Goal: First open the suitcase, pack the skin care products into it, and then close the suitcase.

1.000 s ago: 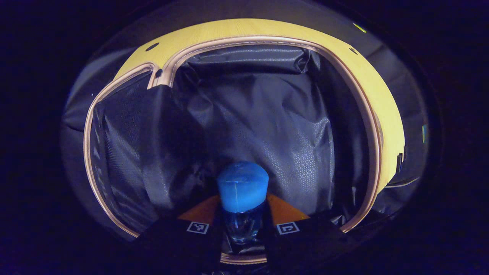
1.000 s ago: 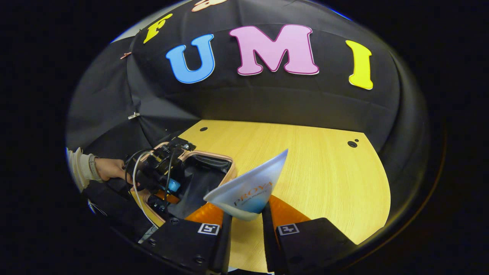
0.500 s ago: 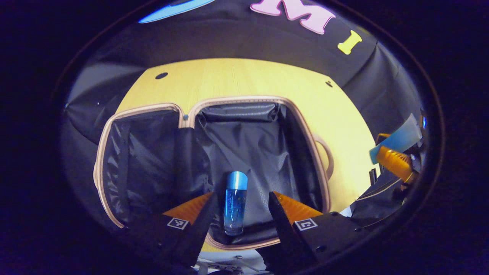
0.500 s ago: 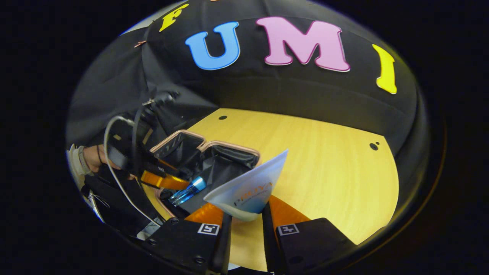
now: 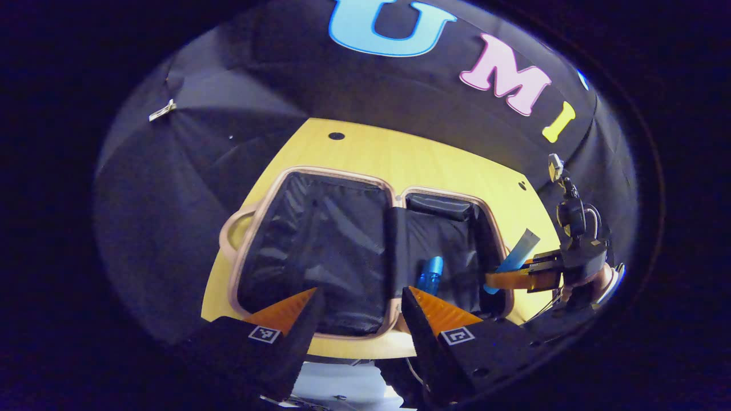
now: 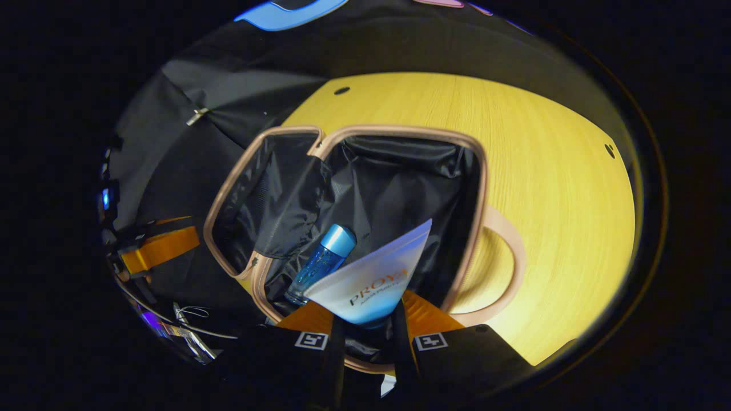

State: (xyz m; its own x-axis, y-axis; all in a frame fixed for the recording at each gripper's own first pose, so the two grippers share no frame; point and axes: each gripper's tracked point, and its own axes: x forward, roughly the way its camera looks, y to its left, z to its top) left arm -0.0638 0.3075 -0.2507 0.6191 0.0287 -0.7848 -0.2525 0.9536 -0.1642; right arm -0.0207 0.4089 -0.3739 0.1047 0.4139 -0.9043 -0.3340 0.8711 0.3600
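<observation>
The blue bottle (image 6: 322,264) has been released and now lies inside the open suitcase (image 6: 482,188) near the table's (image 6: 548,171) front edge. The left gripper (image 5: 358,311) has been withdrawn, fingers apart and empty. The tube (image 6: 371,282), clamped in the right gripper (image 6: 364,334), has been brought over the suitcase, so its placement comes next.

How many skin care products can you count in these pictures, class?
2. A blue bottle lies inside the open suitcase; a tube is held in the right gripper above it. Others may be hidden.
</observation>
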